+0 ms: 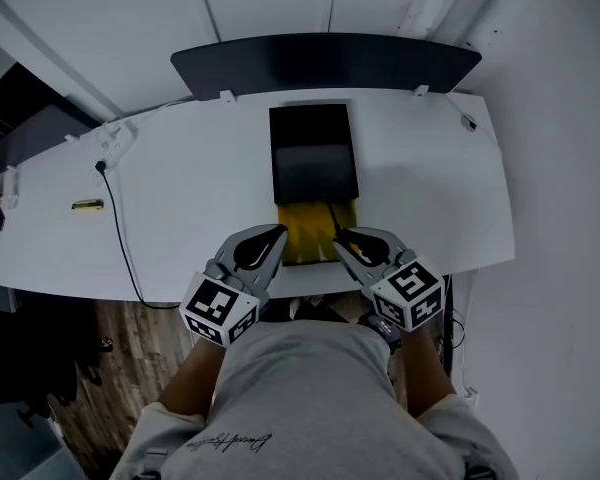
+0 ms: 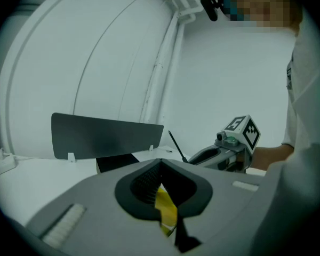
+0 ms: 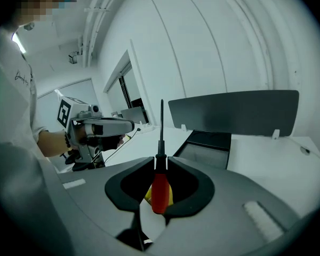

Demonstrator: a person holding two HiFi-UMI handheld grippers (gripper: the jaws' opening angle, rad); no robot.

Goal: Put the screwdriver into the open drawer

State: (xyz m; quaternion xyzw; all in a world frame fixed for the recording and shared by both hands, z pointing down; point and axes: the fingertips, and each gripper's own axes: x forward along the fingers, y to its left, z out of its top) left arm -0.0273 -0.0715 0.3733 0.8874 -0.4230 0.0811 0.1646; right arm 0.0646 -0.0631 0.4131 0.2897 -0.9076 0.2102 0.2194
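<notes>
The screwdriver (image 3: 159, 192) has a red handle and a thin dark shaft that sticks out forward past the jaws. My right gripper (image 3: 161, 163) is shut on the handle. In the head view its shaft (image 1: 333, 216) reaches over the open yellow drawer (image 1: 302, 233), which is pulled out of a black box (image 1: 313, 153) toward the desk's front edge. My right gripper (image 1: 344, 240) hovers at the drawer's right front corner and my left gripper (image 1: 276, 234) at its left front corner. The left gripper (image 2: 161, 163) has its tips together with nothing in them. The yellow drawer (image 2: 166, 209) shows beneath it.
A wide dark panel (image 1: 325, 63) stands along the back of the white desk (image 1: 190, 188). A black cable (image 1: 120, 238) runs across the desk's left part and over its front edge. A small yellow item (image 1: 87, 205) lies far left. Wooden floor shows below the edge.
</notes>
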